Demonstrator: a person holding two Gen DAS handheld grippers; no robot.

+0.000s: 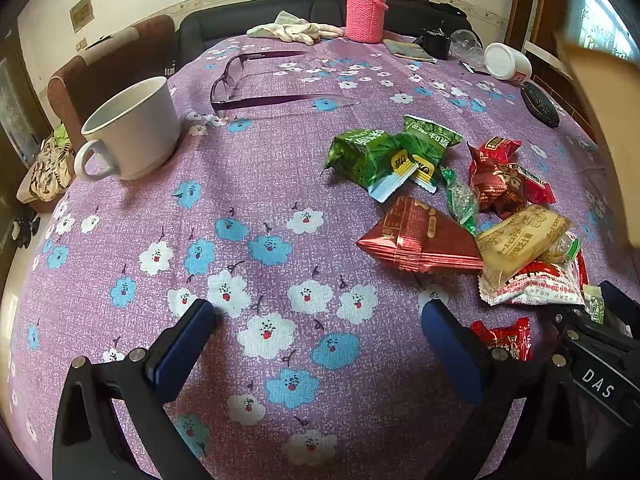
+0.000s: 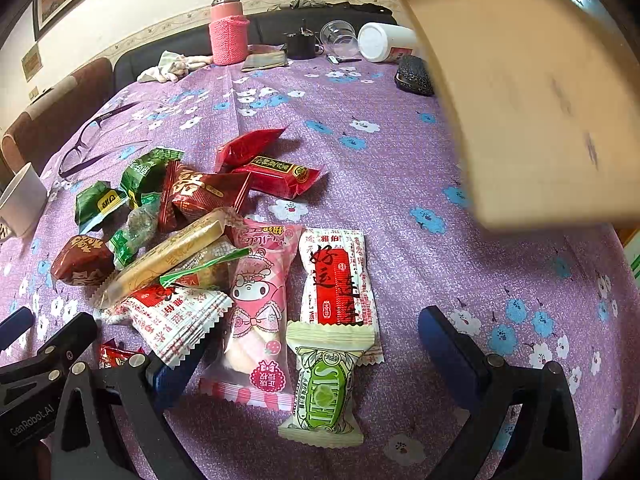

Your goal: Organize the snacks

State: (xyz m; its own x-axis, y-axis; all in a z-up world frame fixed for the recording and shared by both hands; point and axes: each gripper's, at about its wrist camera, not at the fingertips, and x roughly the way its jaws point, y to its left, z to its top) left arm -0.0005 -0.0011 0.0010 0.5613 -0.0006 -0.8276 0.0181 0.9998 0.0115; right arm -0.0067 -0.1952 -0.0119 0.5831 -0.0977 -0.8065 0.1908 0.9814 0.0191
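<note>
A pile of wrapped snacks lies on the purple flowered tablecloth (image 1: 248, 184). In the left wrist view I see green packets (image 1: 380, 156), a red pouch (image 1: 416, 236) and a tan biscuit pack (image 1: 520, 240) to the right. My left gripper (image 1: 316, 344) is open and empty over bare cloth, left of the pile. My right gripper (image 2: 308, 348) is open, jaws wide around a pink marshmallow pack (image 2: 260, 320), a red-and-white packet (image 2: 338, 280) and a lime-green candy (image 2: 326, 392). A blurred cardboard box (image 2: 528, 92) is at upper right; whether it rests on the table I cannot tell.
A white cup (image 1: 132, 128) stands at the left, glasses (image 1: 256, 80) behind it. A pink flask (image 1: 365, 8), white gloves (image 1: 296, 30), a white jar on its side (image 1: 507, 62) and a dark case (image 1: 540, 104) are at the far edge.
</note>
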